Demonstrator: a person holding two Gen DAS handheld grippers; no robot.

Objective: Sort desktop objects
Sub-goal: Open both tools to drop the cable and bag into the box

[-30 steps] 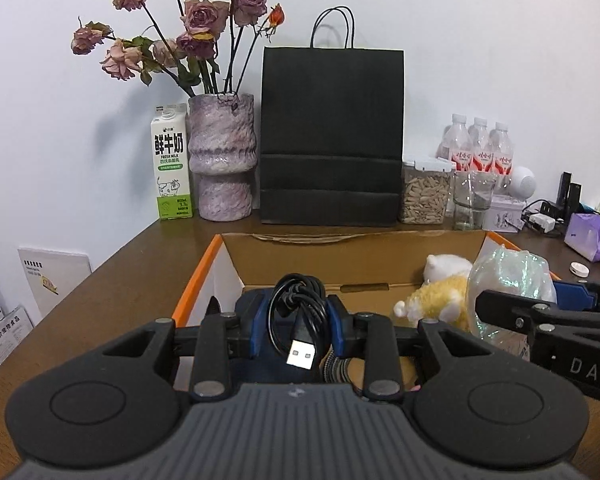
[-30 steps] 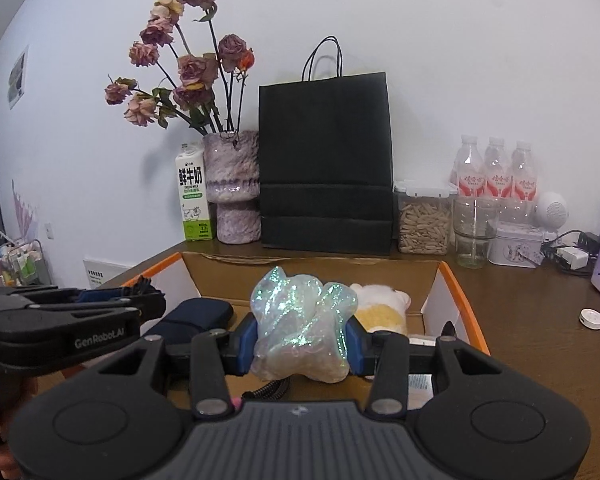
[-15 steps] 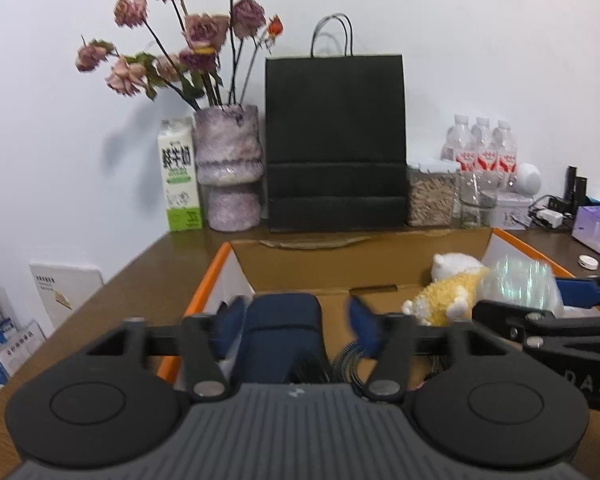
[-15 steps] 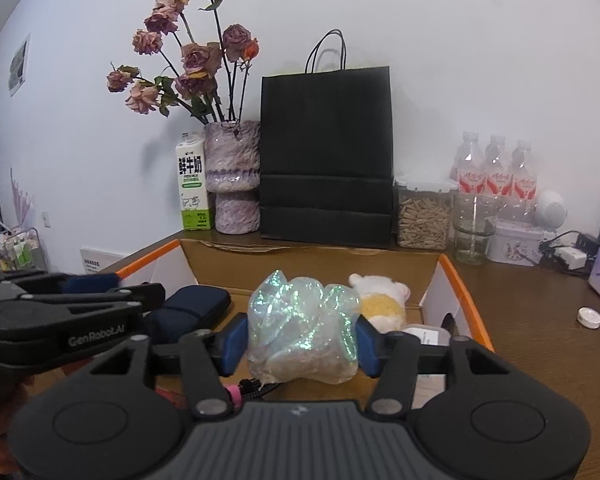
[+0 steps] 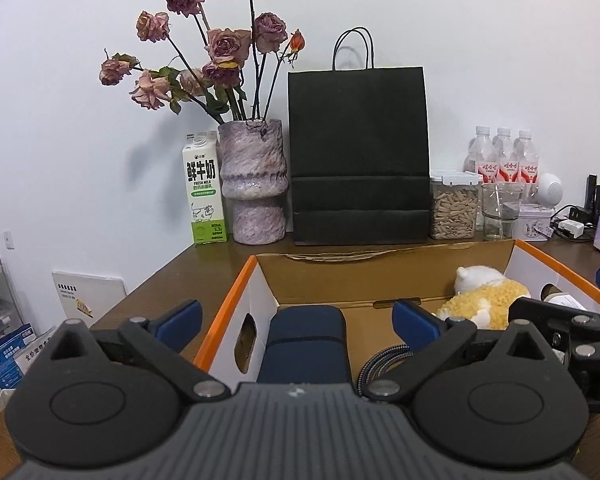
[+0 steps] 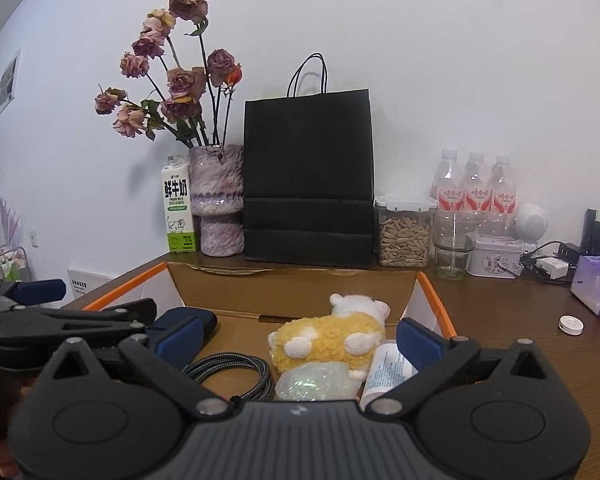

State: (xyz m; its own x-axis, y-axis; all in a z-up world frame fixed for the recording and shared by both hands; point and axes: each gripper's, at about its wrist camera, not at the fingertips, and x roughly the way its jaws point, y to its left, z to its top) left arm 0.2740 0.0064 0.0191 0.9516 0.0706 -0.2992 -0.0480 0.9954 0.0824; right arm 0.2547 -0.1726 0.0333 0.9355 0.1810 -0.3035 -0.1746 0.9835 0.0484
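Brown counter (image 6: 500, 320) carries everything; landmark = the open cardboard box (image 5: 384, 276) w/ orange-edged flaps, sitting mid-counter. Behind the box, against the wall: black paper bag (image 5: 358, 156), biggest item, upright w/ handles up; left of the bag a purple textured vase (image 5: 254, 184) of dried roses, then a green-and-white milk carton (image 5: 205, 192) at the far left. Behind the box on the right: clear tub of seeds (image 6: 404, 232), empty glass (image 6: 454, 244), three water bottles (image 6: 476, 184) at the wall, small white tin (image 6: 496, 258). Right of the box, lying on bare counter: purple tissue pack (image 6: 598, 284) & a small white round cap (image 6: 571, 325), well apart from the box. Inside the box: dark blue pouch (image 5: 306, 340) along the left side, yellow-and-white plush toy (image 6: 332, 340) toward the back right, braided cable (image 6: 236, 372) coiled on the box floor between pouch & toy, iridescent crinkly bag (image 6: 320, 380) at the near edge just in front of the toy, white tube w/ printed label (image 6: 384, 372) touching the toy's right end. Left gripper (image 5: 296, 320) hovers over the box's left part, fingers opening, spread wide, nothing pinched; the pouch lies below the gap. Right gripper (image 6: 300, 336) sits over the box's right part, fingers likewise opening, spread wide, gripping nothing; toy & crinkly bag lie below the gap, clear of the pads.
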